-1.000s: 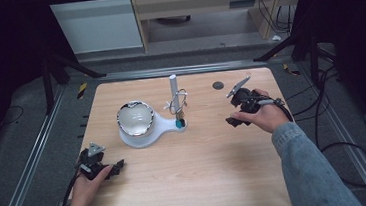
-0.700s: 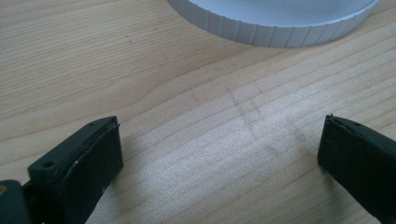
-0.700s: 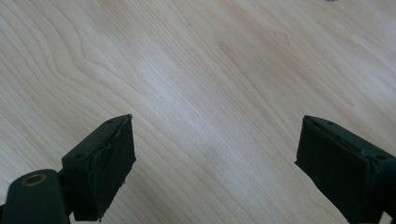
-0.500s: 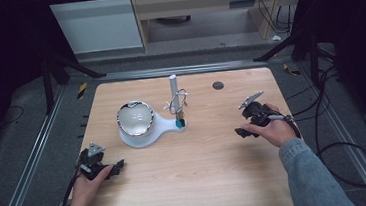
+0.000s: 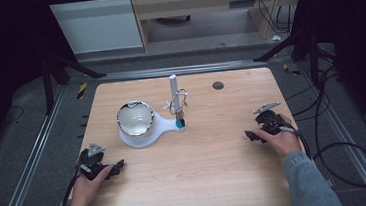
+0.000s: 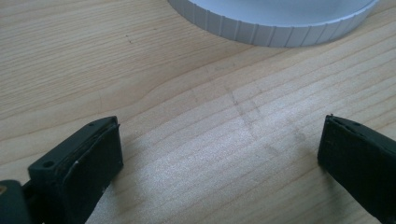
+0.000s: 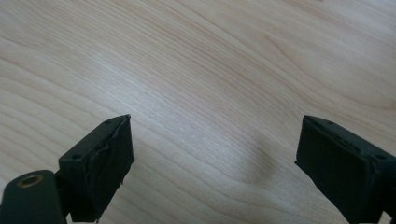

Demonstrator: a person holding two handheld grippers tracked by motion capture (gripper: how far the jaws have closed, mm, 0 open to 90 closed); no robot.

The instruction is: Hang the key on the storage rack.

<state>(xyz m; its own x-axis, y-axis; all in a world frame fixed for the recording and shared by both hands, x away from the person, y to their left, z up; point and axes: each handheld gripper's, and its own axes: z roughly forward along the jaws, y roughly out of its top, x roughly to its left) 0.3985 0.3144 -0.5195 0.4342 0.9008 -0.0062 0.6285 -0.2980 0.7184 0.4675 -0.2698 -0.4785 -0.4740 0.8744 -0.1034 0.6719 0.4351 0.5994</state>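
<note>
Table (image 5: 192, 177): pale wood top with rounded corners, grain running crosswise, mostly bare. Stand (image 5: 146, 131): white, keyhole-shaped base near the table's middle, slightly toward the far left; taken as landmark for all entries below; ribbed white rim of the base (image 6: 275, 32) at the top of the left gripper view. Bowl (image 5: 135, 118): round, shiny, seated on the wide end of the stand. Post (image 5: 174, 91): white, upright, rising from the narrow end of the stand, with a thin wire loop (image 5: 178, 102) hung about it and a small teal piece (image 5: 179, 125) at its foot. Left gripper (image 5: 110, 170): near-left of the stand, close to the table's near edge, held in a hand (image 5: 88, 184), resting on or just over the wood; jaws spread wide with bare wood between, holding nothing (image 6: 219, 154). Right gripper (image 5: 255, 129): well apart to the right of the stand, near the table's right edge, held in a hand (image 5: 283, 139); jaws likewise spread wide over bare wood, nothing between them (image 7: 215, 154). Dark disc (image 5: 218, 85): small, round, flat on the table, far-right of the stand.
</note>
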